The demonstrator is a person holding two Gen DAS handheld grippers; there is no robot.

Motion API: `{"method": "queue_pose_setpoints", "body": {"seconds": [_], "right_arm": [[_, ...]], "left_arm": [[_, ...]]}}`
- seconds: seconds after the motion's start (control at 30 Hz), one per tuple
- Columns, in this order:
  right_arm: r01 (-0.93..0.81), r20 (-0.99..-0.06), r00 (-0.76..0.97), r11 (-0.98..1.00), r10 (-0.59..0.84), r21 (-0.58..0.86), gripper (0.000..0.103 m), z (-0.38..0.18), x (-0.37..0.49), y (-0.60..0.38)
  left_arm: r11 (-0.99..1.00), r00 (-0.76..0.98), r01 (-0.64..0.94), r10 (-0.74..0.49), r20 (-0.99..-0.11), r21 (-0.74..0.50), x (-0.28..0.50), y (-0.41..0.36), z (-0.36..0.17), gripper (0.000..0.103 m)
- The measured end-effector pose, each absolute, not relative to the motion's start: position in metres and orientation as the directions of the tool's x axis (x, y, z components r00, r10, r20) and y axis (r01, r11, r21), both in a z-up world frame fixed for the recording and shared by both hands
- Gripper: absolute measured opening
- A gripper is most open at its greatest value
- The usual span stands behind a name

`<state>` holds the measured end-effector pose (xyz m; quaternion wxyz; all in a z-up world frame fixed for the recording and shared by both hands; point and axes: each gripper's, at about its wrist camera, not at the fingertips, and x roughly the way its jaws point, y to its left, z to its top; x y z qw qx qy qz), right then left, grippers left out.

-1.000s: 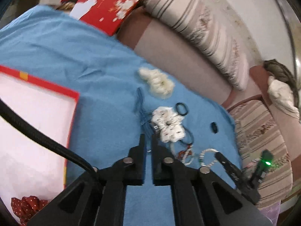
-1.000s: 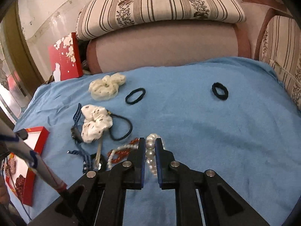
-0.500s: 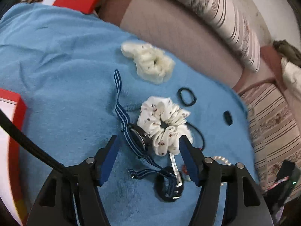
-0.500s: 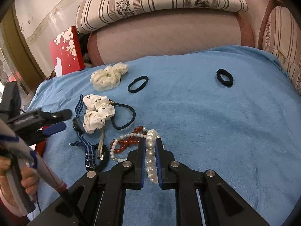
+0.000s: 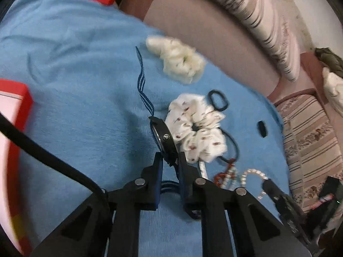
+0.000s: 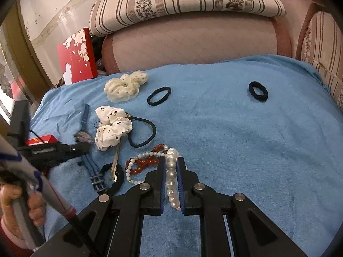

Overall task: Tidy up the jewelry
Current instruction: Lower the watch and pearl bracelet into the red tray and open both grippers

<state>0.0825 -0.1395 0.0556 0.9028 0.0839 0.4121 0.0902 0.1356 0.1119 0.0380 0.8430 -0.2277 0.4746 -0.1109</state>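
A black watch (image 5: pixel 164 137) on a blue striped strap (image 5: pixel 142 81) lies on the blue towel (image 5: pixel 75 85). My left gripper (image 5: pixel 170 157) has its jaws closing on the lower edge of the watch case, and the pads press on it. The right wrist view shows the same watch (image 6: pixel 84 137) at the tips of the left gripper (image 6: pixel 84 147). My right gripper (image 6: pixel 171 160) is shut on a pearl bracelet (image 6: pixel 171 175) that rests on the towel. A red and white bead bracelet (image 6: pixel 145 162) lies just left of it.
A spotted white scrunchie (image 5: pixel 197 126) touches the watch; a cream scrunchie (image 5: pixel 180 62) lies farther back. Two black hair ties (image 6: pixel 159 95) (image 6: pixel 258 91) and a metal hair clip (image 6: pixel 114 162) lie around. A red box (image 5: pixel 23 105) stands at the left. Striped sofa cushions (image 6: pixel 182 2) line the back.
My left gripper came forward and down to the watch, opened wide around it, then closed on its case. The right gripper stayed put on the pearl bracelet.
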Motion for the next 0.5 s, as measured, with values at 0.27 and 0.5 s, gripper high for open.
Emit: {"method": "queue_pose_setpoints", "body": {"seconds": [0.27,0.5], "right_arm": [[-0.147,-0.669,0.682,0.952,0.295,0.269,0.011,0.082,0.060,-0.130],[-0.287,-0.601,0.660,0.891,0.451,0.353,0.011,0.133,0.034,-0.074]], "left_arm": [[0.865,0.678,0.011,-0.375,-0.632,-0.502,0.057,0.186,0.118,0.012],[0.851,0.753,-0.075,-0.293,-0.590,-0.519,0.027,0.266,0.138,0.012]]}}
